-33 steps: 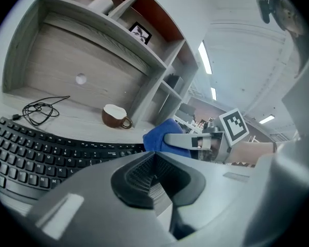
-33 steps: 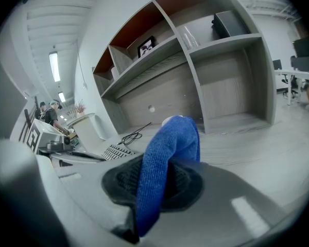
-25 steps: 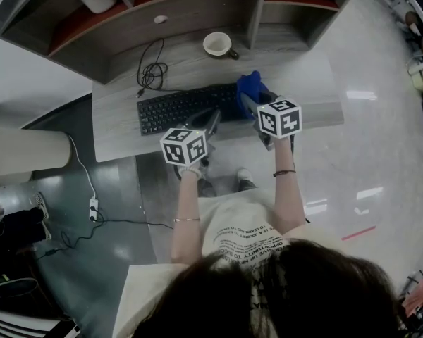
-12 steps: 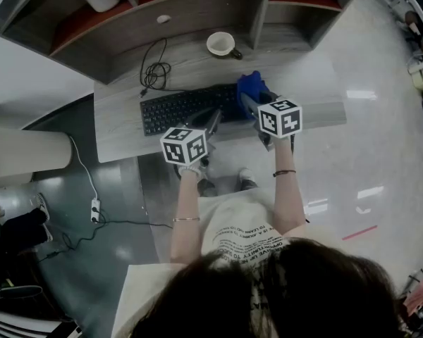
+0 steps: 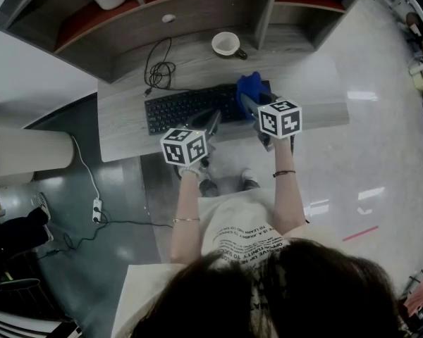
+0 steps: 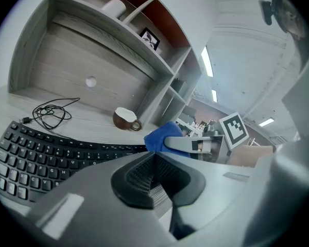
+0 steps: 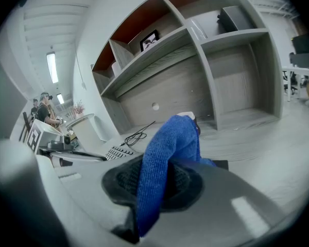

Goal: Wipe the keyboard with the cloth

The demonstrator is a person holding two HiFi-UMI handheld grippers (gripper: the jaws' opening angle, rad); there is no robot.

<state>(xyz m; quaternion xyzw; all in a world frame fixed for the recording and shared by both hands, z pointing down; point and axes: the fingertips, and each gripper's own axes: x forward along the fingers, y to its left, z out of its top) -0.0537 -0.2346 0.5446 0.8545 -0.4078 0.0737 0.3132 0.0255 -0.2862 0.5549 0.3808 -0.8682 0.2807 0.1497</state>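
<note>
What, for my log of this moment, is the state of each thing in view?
left gripper: shut, empty.
right gripper: shut on the cloth.
cloth: pinched, draped over the jaws.
keyboard: flat on the desk.
cup: upright.
cable: loosely coiled, on the desk.

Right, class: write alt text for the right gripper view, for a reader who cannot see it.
A blue cloth is clamped in the right gripper, sticking up between its fingers. Behind it are a grey wooden desk, a black keyboard at the left, a tangled black cable and open shelves.
</note>
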